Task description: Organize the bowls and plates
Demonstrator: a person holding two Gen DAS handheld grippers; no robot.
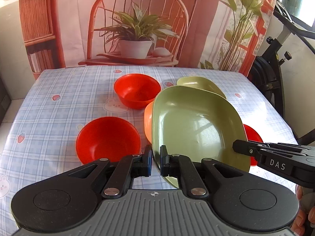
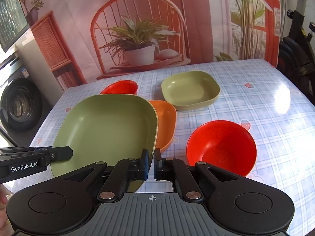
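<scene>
A large green plate (image 1: 196,129) (image 2: 106,129) hangs tilted above the checked tablecloth, held on two sides. My left gripper (image 1: 156,161) is shut on its left rim, and my right gripper (image 2: 151,163) is shut on its right rim. Each gripper shows in the other's view: right gripper (image 1: 237,147), left gripper (image 2: 67,152). An orange plate (image 1: 148,122) (image 2: 166,122) lies partly hidden behind the green one. A smaller green plate (image 1: 198,83) (image 2: 190,90) sits farther back. Three red bowls (image 1: 137,90) (image 1: 108,139) (image 2: 221,145) stand on the table.
The table (image 1: 59,82) ends at a printed backdrop cloth (image 1: 137,19) along its far side. An exercise bike (image 1: 275,68) stands off the right edge, and a washing machine (image 2: 17,104) off the left edge. A hand (image 1: 303,216) shows at the lower right.
</scene>
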